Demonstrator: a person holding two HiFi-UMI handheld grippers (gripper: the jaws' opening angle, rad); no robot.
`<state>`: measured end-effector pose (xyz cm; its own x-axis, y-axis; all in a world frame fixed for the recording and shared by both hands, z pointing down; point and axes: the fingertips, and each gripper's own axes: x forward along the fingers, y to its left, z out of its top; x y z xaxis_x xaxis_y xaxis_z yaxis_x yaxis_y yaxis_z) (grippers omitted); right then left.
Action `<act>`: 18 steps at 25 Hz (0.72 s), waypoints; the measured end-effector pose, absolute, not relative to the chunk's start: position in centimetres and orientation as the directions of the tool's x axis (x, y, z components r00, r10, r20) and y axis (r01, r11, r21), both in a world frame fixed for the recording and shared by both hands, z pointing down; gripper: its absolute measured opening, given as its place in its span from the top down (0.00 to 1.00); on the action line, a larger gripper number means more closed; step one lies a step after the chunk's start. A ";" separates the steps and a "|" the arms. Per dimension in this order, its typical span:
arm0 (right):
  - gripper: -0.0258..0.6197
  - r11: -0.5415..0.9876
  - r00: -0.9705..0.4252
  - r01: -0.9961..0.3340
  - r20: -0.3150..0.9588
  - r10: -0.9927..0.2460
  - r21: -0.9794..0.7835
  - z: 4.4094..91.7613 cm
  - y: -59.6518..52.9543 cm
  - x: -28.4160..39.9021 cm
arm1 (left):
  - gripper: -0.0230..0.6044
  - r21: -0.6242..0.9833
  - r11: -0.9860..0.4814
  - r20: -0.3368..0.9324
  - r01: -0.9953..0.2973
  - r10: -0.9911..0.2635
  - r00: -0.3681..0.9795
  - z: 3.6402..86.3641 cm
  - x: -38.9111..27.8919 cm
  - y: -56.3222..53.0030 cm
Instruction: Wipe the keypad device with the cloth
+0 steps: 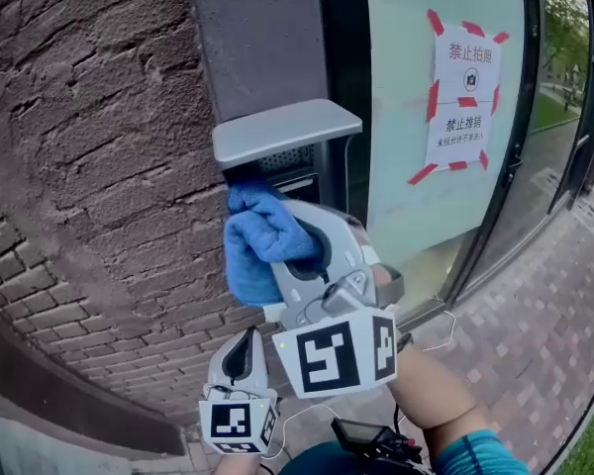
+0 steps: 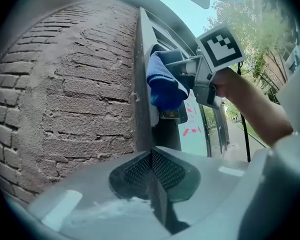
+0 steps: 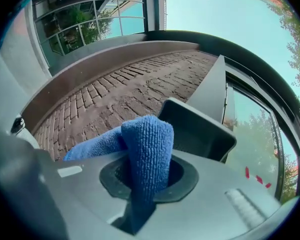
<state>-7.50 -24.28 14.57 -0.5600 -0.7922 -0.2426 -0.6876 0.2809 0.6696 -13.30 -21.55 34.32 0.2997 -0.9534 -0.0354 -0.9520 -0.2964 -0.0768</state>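
Note:
The keypad device (image 1: 295,171) is mounted on a grey metal frame under a grey hood (image 1: 287,130). My right gripper (image 1: 282,240) is shut on a folded blue cloth (image 1: 259,240), and the cloth is pressed up against the device just below the hood, hiding most of its face. In the left gripper view the cloth (image 2: 165,84) covers the device (image 2: 172,115), with the right gripper (image 2: 197,74) behind it. From the right gripper view the cloth (image 3: 147,144) stands between the jaws in front of the dark hood (image 3: 197,129). My left gripper (image 1: 244,344) hangs lower, shut and empty (image 2: 152,171).
A rough brick wall (image 1: 89,166) fills the left. To the right of the device is a glass door (image 1: 416,87) with a paper notice (image 1: 465,87) taped in red. Brick paving (image 1: 544,315) lies below on the right.

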 end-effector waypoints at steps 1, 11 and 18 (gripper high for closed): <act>0.90 0.294 -0.563 -0.682 -0.224 -0.796 0.669 15.7 -24.3 -7.6 | 0.97 -0.073 -0.298 -0.031 -0.952 -0.953 0.301 34.5 -13.2 -21.6; 0.90 0.437 -0.587 -0.597 0.005 -0.810 0.673 27.0 -24.5 -8.2 | 0.97 -0.044 -0.361 0.056 -0.932 -0.932 0.358 37.5 -11.1 -22.0; 0.90 0.407 -0.615 -0.647 -0.126 -0.779 0.644 20.5 -22.9 -6.2 | 0.97 -0.035 -0.372 0.067 -0.927 -0.927 0.370 37.9 -10.4 -22.1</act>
